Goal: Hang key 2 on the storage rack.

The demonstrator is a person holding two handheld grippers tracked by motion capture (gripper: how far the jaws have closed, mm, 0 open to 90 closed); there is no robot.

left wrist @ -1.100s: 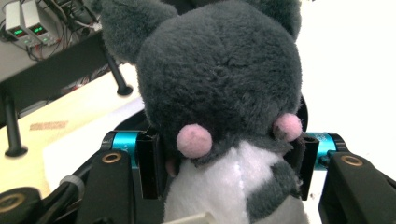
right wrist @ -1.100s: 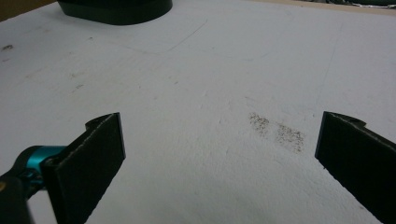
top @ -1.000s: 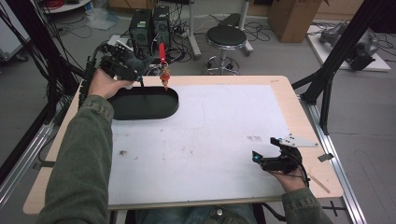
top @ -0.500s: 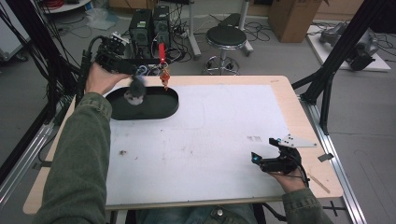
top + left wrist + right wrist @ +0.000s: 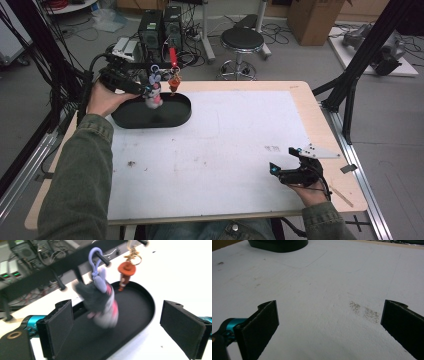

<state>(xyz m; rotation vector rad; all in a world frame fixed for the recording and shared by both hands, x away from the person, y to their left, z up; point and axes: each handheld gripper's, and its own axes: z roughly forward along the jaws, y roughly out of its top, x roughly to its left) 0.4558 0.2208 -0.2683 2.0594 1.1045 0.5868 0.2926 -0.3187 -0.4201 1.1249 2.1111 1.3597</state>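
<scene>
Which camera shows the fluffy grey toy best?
The left gripper view: the grey toy hangs close up by its purple clip from a peg, above the black tray, though blurred. The high view shows the toy small and far off. The right gripper view shows just the tray's edge.

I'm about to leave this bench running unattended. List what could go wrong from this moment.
1. The grey plush keychain hangs blurred, so probably swinging, on a black peg by its lilac clip, between the open left gripper's jaws; closing now might miss it.
2. A bump could knock it, or the orange keychain beside it, into the black tray below.
3. The right gripper rests open near the table edge.
</scene>
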